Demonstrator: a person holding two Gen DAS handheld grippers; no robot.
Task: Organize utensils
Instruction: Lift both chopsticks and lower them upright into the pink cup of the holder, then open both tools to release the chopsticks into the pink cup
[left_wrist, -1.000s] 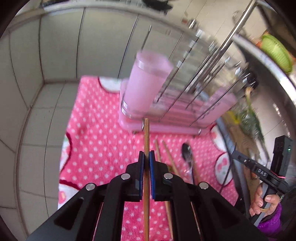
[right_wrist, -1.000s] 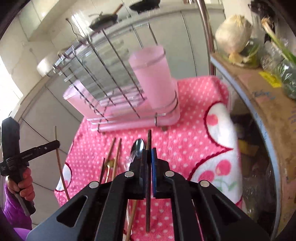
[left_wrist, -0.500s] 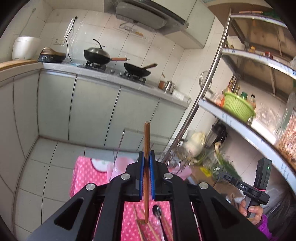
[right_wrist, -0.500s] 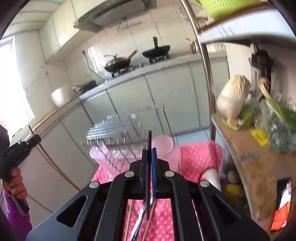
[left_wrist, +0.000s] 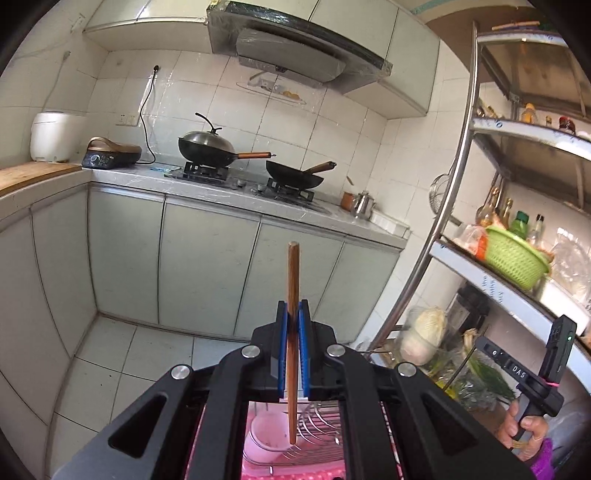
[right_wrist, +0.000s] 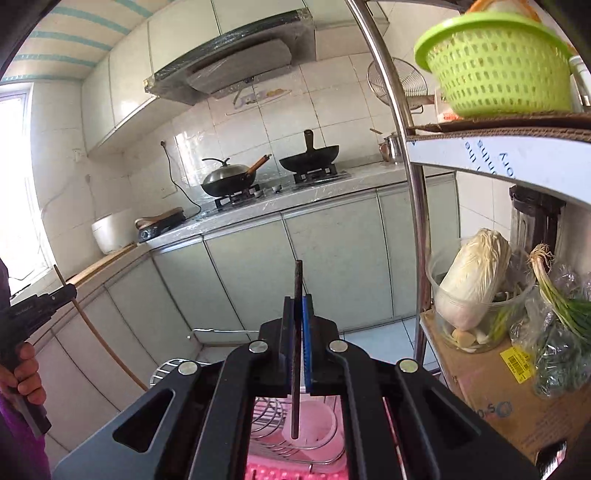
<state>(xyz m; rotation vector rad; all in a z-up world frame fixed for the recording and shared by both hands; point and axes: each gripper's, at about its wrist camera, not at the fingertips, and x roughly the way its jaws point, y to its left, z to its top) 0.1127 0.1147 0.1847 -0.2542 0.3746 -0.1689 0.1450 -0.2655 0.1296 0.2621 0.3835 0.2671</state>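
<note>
My left gripper (left_wrist: 292, 314) is shut on a brown wooden chopstick (left_wrist: 293, 280), held upright, its lower end over the pink utensil cup (left_wrist: 267, 430) in the wire dish rack (left_wrist: 317, 424). My right gripper (right_wrist: 298, 306) is shut on a dark chopstick (right_wrist: 297, 288), also upright, its lower end hanging over the pink cup (right_wrist: 314, 428). In the right wrist view the left gripper (right_wrist: 68, 293) shows at the left edge with its chopstick (right_wrist: 99, 339). In the left wrist view the right gripper (left_wrist: 484, 343) shows at the far right.
A metal shelf post (left_wrist: 439, 206) and shelves with a green basket (left_wrist: 515, 254), cabbage (right_wrist: 472, 280) and greens stand to the right. A cardboard box (right_wrist: 495, 384) sits beside the rack. Cabinets (left_wrist: 207, 273) and a stove with pans (left_wrist: 210, 151) lie ahead.
Both grippers have tilted up from looking down at the pink cloth and rack to facing the kitchen. Each has kept its chopstick, which now stands upright over the pink cup.
</note>
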